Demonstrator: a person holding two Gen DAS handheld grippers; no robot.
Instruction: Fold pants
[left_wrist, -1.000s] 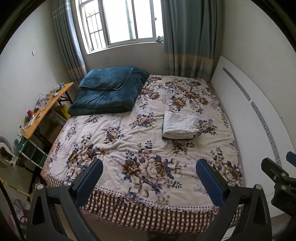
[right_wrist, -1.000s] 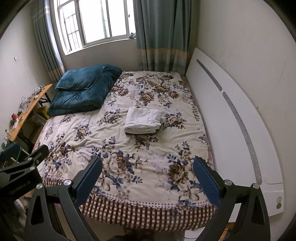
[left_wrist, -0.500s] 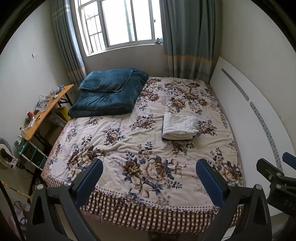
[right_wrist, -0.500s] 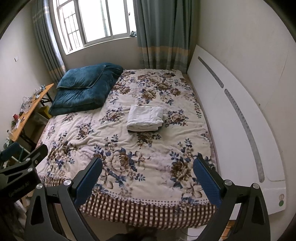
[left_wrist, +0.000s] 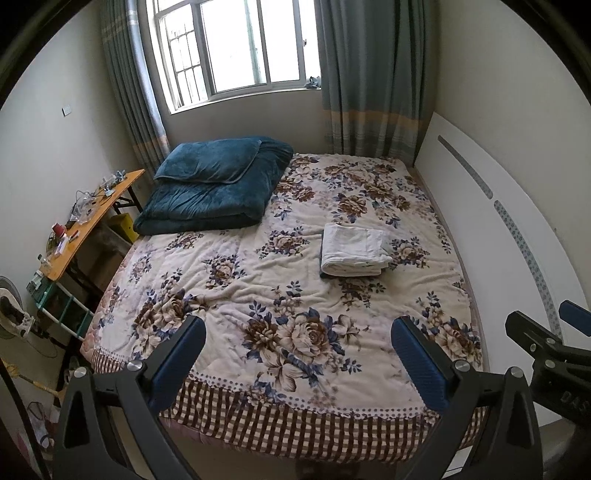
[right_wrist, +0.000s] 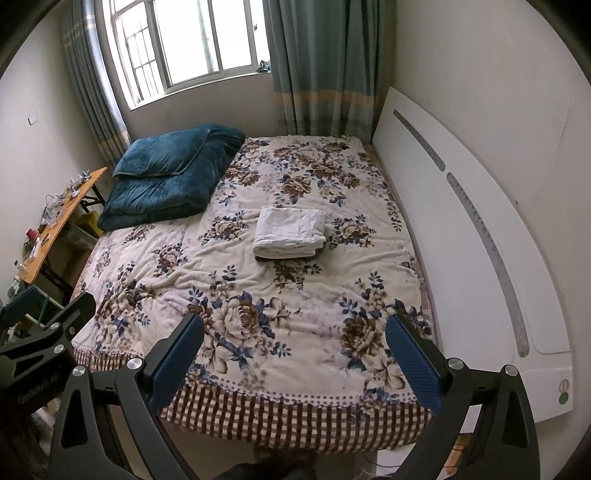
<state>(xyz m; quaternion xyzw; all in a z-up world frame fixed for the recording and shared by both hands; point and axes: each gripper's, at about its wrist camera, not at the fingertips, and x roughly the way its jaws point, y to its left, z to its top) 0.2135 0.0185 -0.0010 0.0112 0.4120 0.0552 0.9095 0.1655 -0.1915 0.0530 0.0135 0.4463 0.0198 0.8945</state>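
Both tongs, left tongs (left_wrist: 297, 349) and right tongs (right_wrist: 293, 347), gape apart, empty. The folded white pants (left_wrist: 354, 250) at one o'clock on the bed (left_wrist: 236, 280) look soft, light, floppy; pinch a folded edge.

Open floral bed (left_wrist: 295, 295) across the centre and lower frame. Obstacles: folded pants (left_wrist: 352, 251) right of centre; blue quilt (left_wrist: 218, 188) at upper left; white headboard (left_wrist: 498, 236) along the right edge; cluttered worktop (left_wrist: 92, 218) at far left.
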